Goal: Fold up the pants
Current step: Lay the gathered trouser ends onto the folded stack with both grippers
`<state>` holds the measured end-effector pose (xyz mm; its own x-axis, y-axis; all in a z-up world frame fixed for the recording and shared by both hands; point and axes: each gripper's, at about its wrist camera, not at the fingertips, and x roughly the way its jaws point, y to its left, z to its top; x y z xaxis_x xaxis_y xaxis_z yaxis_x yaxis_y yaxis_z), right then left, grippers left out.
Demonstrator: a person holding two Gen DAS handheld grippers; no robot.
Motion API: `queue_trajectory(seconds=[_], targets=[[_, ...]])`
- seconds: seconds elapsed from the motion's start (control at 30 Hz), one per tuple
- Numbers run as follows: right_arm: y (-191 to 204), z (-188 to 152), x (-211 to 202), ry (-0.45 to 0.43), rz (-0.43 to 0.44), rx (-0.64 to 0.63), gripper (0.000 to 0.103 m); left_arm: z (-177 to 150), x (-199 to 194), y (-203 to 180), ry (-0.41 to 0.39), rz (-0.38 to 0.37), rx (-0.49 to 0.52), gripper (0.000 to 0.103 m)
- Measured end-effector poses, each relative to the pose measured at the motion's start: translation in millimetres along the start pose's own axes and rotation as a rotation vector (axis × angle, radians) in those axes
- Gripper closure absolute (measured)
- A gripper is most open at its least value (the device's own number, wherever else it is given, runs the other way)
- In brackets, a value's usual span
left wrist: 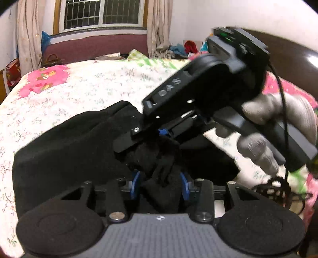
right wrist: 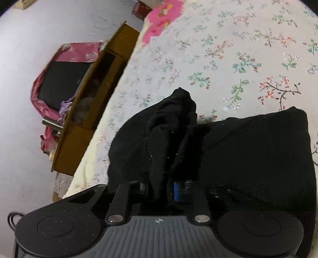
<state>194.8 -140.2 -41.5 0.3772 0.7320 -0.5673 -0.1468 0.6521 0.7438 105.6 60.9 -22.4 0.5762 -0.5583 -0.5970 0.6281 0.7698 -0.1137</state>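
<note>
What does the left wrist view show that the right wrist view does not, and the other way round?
Only the left wrist view shows the window, the curtains, the gloved hand holding the right hand-held gripper, and the left hand-held gripper with black cloth bunched between its blue pads.

Only the right wrist view shows the wooden cabinet beside the bed and a pink cloth behind it.

Both show the black pants on the floral bedsheet, and the right hand-held gripper closed on a fold of them.

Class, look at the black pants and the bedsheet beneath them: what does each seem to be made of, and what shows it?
Black pants: probably soft knit or fleece; matte, fuzzy, speckled with lint. Bedsheet: likely thin woven cotton; flat, smooth, printed with flowers.
</note>
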Motion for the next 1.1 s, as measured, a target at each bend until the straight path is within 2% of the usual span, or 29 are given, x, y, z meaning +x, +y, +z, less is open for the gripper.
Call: queue_trajectory(seconds=[0.1,0.2,0.33,0.57,0.67,0.73,0.9,0.93,1.03,1.1], targets=[[10.6,0.9,-24.1,-0.043,0.076,-0.011,0.091,13.0,-13.9,-8.6,-0.035,-0.004,0.033,0.055],[14.9,2.0,-44.7,-0.072,0.097,-0.020,0.091,24.0,-20.9,-22.1,-0.055,-0.033,0.065,0.055],[7.9,-2.5,-72.9,-0.118,0.078,-0.005,0.091,29.9,-14.9,-40.7,-0.056,-0.088,0.095,0.055],[-38.8,-20.5,-91.1,-0.129,-0.011,0.106,0.091,22.9,23.2,-66.8,0.027,-0.145,0.132,0.055],[-51.1,-23.7,-84.3,-0.123,-0.062,0.113,0.088,18.1,37.6,-67.0,0.073,-0.142,0.130,0.055],[-53.1,-25.9,-79.8,-0.135,-0.115,0.118,0.082,15.6,43.6,-64.4,0.094,-0.142,0.112,0.053],[-43.0,-32.2,-89.7,-0.170,-0.240,0.021,0.077,15.5,52.6,-65.2,0.103,-0.144,0.093,0.043],[-39.8,-31.8,-89.9,-0.174,-0.283,-0.016,0.076,15.4,53.2,-67.5,0.100,-0.137,0.102,0.040],[-31.3,-32.8,-88.7,-0.188,-0.378,-0.094,0.062,10.1,44.6,-80.1,0.087,-0.097,0.162,0.038],[-20.8,-36.8,-91.5,-0.225,-0.447,-0.162,0.061,5.6,29.9,-87.6,0.076,-0.091,0.203,0.037]])
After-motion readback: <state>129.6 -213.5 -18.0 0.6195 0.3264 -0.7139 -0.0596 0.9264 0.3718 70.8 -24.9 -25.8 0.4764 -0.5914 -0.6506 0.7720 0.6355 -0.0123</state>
